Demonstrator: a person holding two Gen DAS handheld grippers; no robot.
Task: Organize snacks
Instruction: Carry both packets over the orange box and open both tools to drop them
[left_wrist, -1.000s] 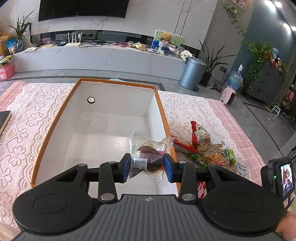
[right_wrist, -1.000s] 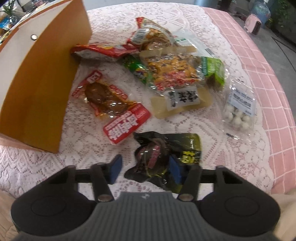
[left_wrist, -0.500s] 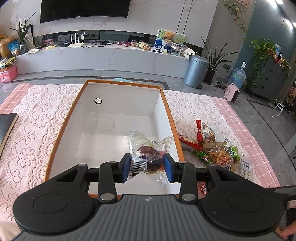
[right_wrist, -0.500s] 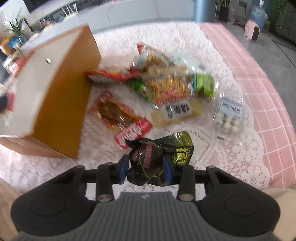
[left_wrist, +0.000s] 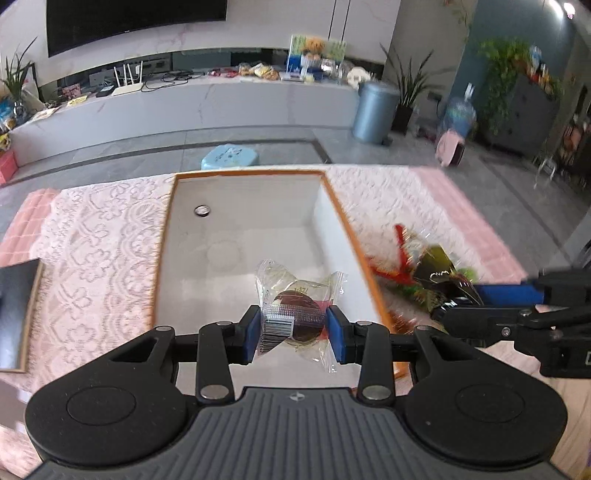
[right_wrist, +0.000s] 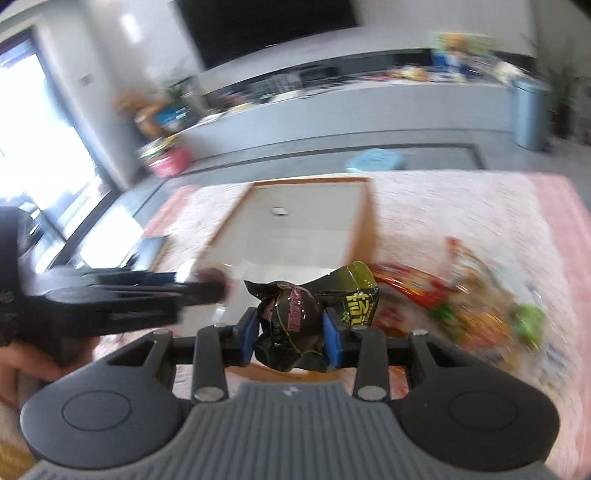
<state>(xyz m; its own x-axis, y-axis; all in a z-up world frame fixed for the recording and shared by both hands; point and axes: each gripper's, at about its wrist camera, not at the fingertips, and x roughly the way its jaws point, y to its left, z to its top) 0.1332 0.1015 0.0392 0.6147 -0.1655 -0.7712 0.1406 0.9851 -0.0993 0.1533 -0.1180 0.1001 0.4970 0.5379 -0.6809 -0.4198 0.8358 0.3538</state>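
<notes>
Carrying two snacks at once toward the box (left_wrist: 255, 236), the person has each claw clamped on a packet. The left claw (left_wrist: 293, 328) pinches a clear-wrapped round cake (left_wrist: 295, 314) between its blue pads, hanging over the near end of the box's white interior. The right claw (right_wrist: 291, 330) grips a crumpled black packet (right_wrist: 295, 321) with yellow lettering, held above the box's near right corner; its pads press the foil on both sides.

To finish this step well — as I judge it — each claw should come fully inside the orange rim before letting go, low enough that the light packets do not bounce or slide out. The two claws sit close together, so releasing one and clearing it first would avoid a knock. Placing the cake toward the far end would leave room for the rest.

The cake's wrapper is thin, glossy film with crimped ends and a barcode label; it will crinkle and slip easily. The black packet is stiffer foil, already creased around something rounded. The box looks like rigid card, rectangular, smooth white within and edged in orange, with a small round metal stud on its far wall. It stands on a lace cloth (left_wrist: 99, 236) over the pink checked worktop, with the remaining snack pile (right_wrist: 461, 295) lying just right of the box — blurred here.
</notes>
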